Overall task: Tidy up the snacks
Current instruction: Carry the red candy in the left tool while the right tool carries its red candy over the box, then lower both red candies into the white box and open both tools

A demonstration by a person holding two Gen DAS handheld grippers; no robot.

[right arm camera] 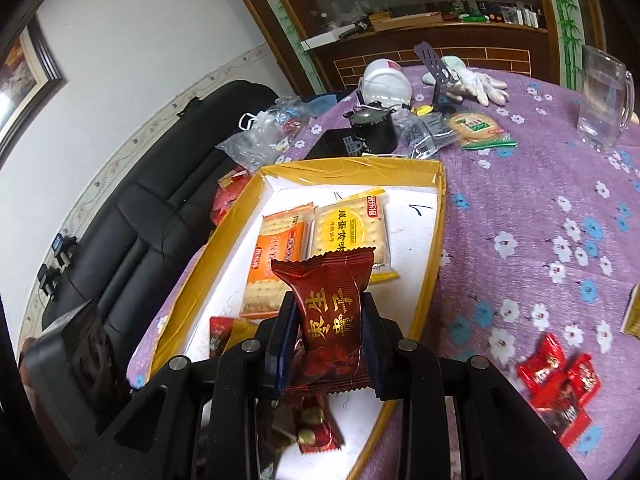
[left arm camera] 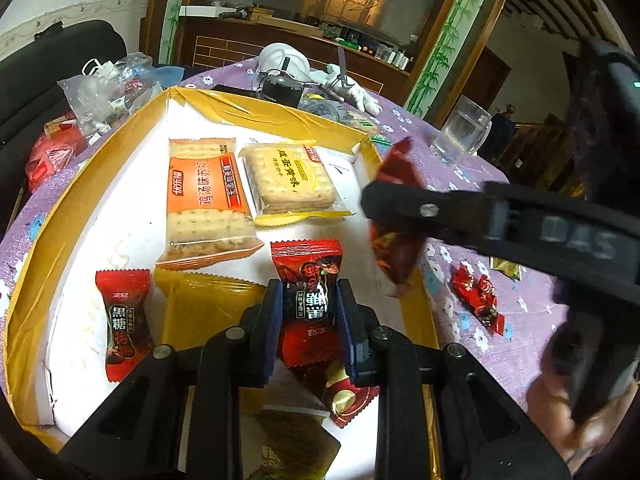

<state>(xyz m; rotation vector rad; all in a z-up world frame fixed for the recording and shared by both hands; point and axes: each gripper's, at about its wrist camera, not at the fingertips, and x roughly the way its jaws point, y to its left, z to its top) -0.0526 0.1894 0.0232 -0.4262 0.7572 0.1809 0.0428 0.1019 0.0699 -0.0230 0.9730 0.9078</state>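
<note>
Purple cloth printed with white and blue flowers (right arm camera: 540, 200) covers the round table, and on it sits a shallow rectangular box (left arm camera: 80, 184) with glossy gold walls and a flat white floor. Inside lie two crinkly clear-film cracker packs, one orange (left arm camera: 206, 200) and one yellow (left arm camera: 294, 180), the square biscuits showing through, plus a red candy with black lettering (left arm camera: 122, 320) near the left wall. My left gripper (left arm camera: 308, 320) is pinched on a red foil candy (left arm camera: 306, 280) low over the box floor, its zigzag-cut end sticking out past the blue pads. My right gripper (right arm camera: 328, 340) clamps a dark maroon candy with gold characters (right arm camera: 330, 312) (pillow-shaped, shiny), held above the box's near right edge. Loose red candies (right arm camera: 560, 384) lie on the cloth to the right. A ribbed glass mug (right arm camera: 604, 100), possibly holding water, stands beyond.
</note>
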